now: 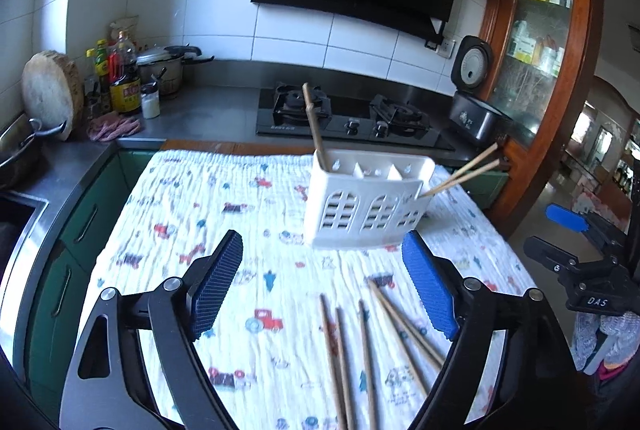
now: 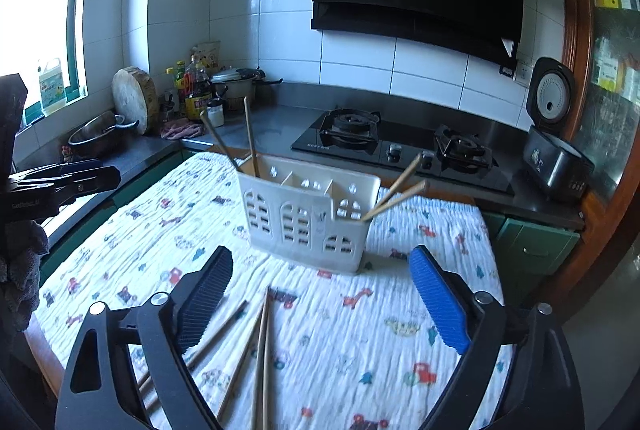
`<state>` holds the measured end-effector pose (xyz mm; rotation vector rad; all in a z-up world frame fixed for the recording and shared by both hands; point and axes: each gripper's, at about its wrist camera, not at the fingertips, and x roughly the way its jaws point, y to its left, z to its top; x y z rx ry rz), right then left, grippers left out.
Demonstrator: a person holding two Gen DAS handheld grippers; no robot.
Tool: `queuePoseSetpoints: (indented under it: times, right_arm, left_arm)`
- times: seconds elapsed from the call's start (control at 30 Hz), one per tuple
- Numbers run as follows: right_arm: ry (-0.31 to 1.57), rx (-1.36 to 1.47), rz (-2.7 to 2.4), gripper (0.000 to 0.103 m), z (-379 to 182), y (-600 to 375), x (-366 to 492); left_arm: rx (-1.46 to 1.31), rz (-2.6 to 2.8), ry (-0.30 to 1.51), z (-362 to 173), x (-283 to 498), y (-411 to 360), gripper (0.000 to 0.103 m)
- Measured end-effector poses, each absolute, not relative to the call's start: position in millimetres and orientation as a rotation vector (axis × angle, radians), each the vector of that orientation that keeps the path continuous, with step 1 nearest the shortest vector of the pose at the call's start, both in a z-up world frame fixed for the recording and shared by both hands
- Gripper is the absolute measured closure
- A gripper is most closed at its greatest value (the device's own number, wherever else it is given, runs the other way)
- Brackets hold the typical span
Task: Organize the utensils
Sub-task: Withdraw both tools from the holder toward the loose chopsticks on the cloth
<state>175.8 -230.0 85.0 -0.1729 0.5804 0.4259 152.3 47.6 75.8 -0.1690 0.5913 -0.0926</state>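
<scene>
Printed cloth (image 1: 224,190) over table — tiled kitchen; both tools (image 1: 322,284) (image 2: 322,300) wide, empty.

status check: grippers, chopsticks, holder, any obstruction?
Left gripper and right gripper open, empty. Four chopsticks standing in white holder; loose chopsticks on the cloth near both. Nothing blocking.
</scene>
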Motion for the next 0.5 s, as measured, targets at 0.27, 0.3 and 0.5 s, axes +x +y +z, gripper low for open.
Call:
queuePoseSetpoints:
  times: [0.27,0.3,0.5]
  right_arm:
    - [0.653,-0.166,0.446,0.011,31.2,-229.3,145.0]
    - [0.664,-0.163,0.450,0.011,23.0,-229.4,140.5]
    - [0.719,-0.141,0.445,0.011,-14.1,-235.0,124.8]
  left_arm:
    - [-0.200,-0.025,0.620,37.9,114.1,66.5,0.013]
    - [-0.204,-0.013,0.626,33.4,111.5,70.0,0.013]
    - [-0.215,0.034,0.663,6.2,91.6,78.4,0.012]
